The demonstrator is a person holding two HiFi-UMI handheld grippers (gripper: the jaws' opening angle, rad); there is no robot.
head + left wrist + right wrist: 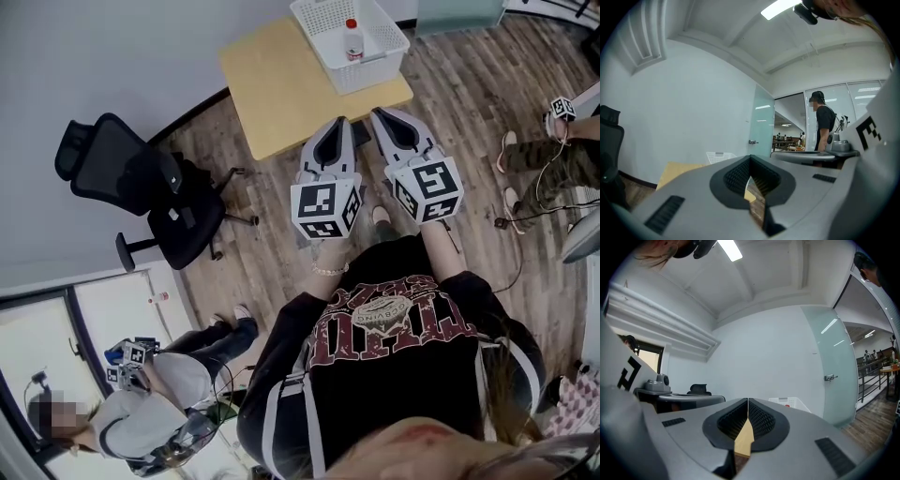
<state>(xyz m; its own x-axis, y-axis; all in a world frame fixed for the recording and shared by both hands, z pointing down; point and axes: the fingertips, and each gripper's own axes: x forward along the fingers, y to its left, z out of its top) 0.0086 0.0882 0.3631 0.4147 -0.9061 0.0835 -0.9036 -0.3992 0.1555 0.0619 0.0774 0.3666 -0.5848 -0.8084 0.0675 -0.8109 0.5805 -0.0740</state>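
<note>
Both grippers are held up side by side in front of the person, above the floor and short of a light wooden table. My left gripper is shut, its ribbed pads meeting at the tip, with nothing between them. My right gripper is shut too, tips together, and holds nothing. On the table's far right corner stands a white mesh basket with a small red-capped bottle inside. The basket also shows just past the right gripper's jaws.
A black office chair stands to the table's left. A person with grippers sits at the lower left and another at the right edge. A person stands by a frosted glass door. The floor is wooden planks.
</note>
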